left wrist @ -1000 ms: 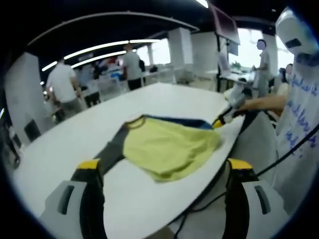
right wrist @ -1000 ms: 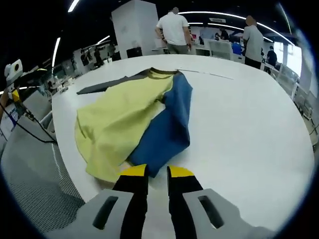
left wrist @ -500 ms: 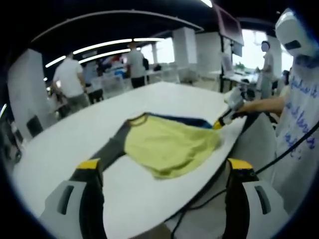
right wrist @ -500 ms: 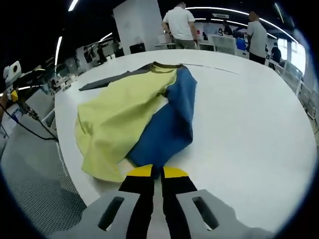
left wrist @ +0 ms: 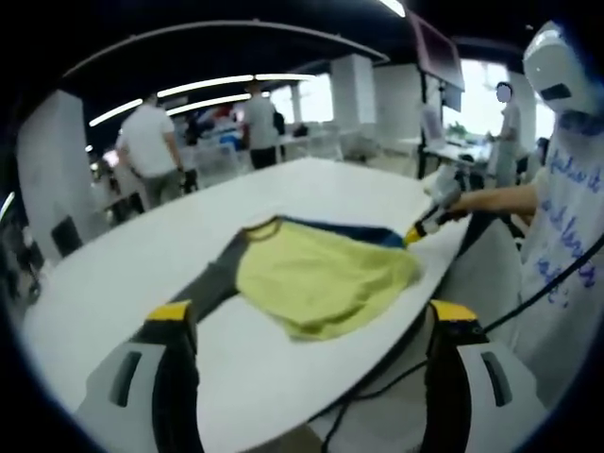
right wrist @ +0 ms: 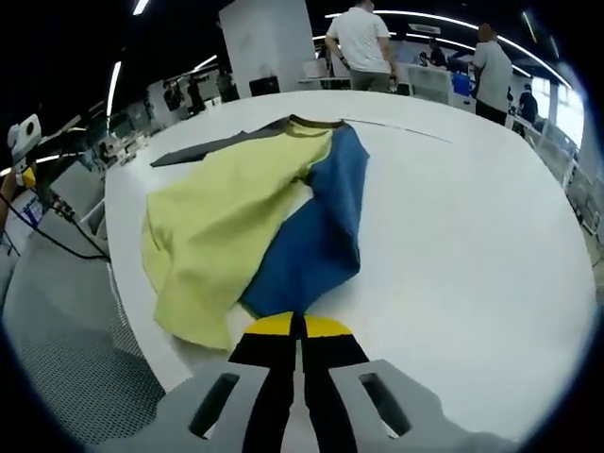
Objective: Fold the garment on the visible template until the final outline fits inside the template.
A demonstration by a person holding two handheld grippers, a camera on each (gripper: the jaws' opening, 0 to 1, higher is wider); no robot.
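1. The garment (right wrist: 255, 222) lies crumpled on the white table (right wrist: 472, 217), near the table edge closest to the person. Its yellow panel is folded over the blue panel, and a dark grey sleeve (left wrist: 212, 278) trails away from the body.
2. The right gripper (right wrist: 299, 326) has its yellow-tipped jaws pressed together at the near blue hem. They appear to pinch that hem, though the cloth between the tips is too small to confirm.
3. The left gripper (left wrist: 311, 316) has its jaws spread wide and holds nothing. It hangs back from the table, well apart from the garment.
4. From the right gripper, the garment's long axis runs straight ahead toward the collar (right wrist: 302, 123).
5. Judgement: the right gripper is the nearer one. Any drag or fold should run along that axis, away from the table edge.
6. No template outline can be made out on the table.
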